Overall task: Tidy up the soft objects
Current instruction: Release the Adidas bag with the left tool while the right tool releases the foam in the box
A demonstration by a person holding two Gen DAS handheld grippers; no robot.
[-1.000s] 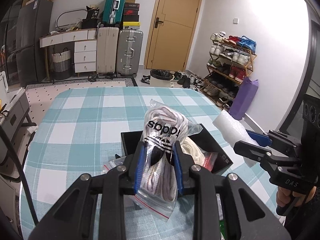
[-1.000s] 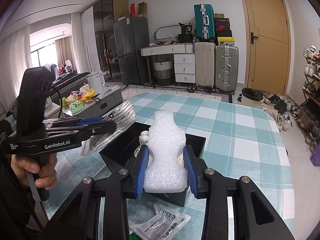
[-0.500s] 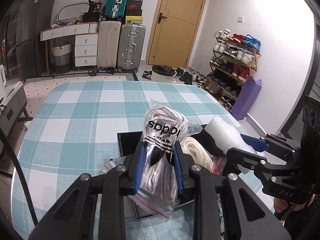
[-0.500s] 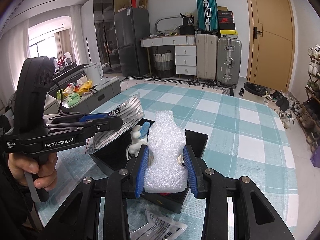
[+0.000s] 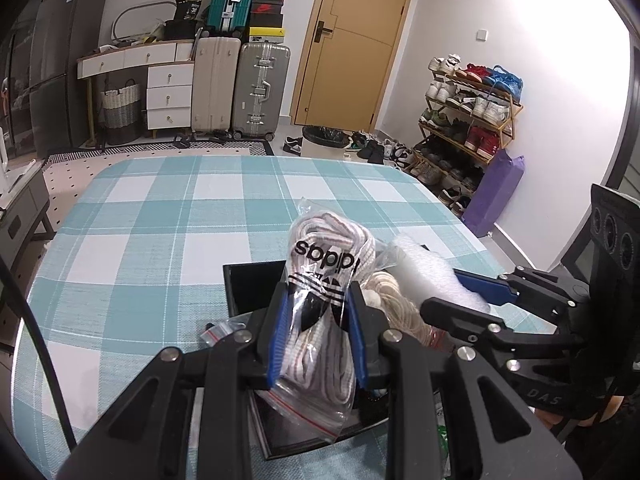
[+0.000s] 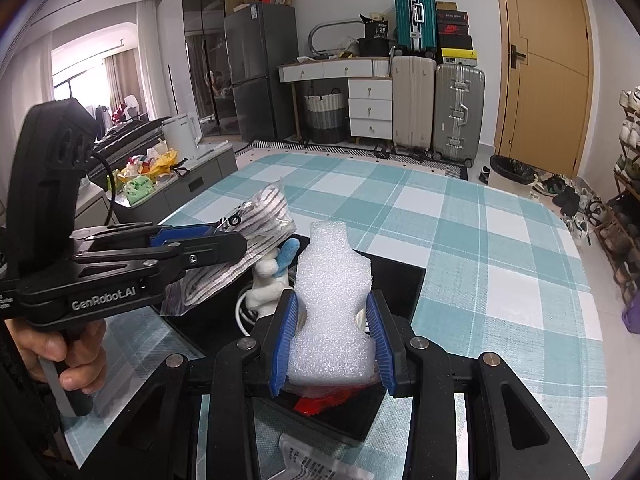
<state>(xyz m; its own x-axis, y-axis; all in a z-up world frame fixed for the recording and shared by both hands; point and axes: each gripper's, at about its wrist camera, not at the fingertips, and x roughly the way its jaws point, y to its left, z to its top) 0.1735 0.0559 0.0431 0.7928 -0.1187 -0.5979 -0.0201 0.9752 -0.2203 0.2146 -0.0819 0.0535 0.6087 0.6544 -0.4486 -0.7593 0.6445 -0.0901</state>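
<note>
**Two soft loads held over the black box**

Nearest to me, the left gripper (image 5: pixel 318 330) is clamped on a clear zip bag (image 5: pixel 320 320) of white laces, pinching it about the middle so the printed top stands above the pads and the sealed end droops below. The bag looks light and limp; the film is likely slick, so a grip through the bundled laces, not on loose plastic, seems the safe hold. Beside it, the right gripper (image 6: pixel 332 336) squeezes a white foam block (image 6: pixel 332 304) at its wide base, with the narrow neck poking upward. The foam looks almost weightless and springy; it should dent under the pads without harm, and the broad base is the sensible place to take it.

Both loads hang just over the box (image 6: pixel 400 284), which sits toward the near edge of the checked table (image 6: pixel 460 240). Inside it I can see a small white plush toy (image 6: pixel 266 284) with a blue ear, a coil of pale rope (image 5: pixel 394 300) and something red at the near wall. A flat packet (image 6: pixel 316 460) lies on the cloth outside the box, at the near edge.

My guess is that both pieces are about to be let go into the box. The far half of the table carries nothing.
</note>
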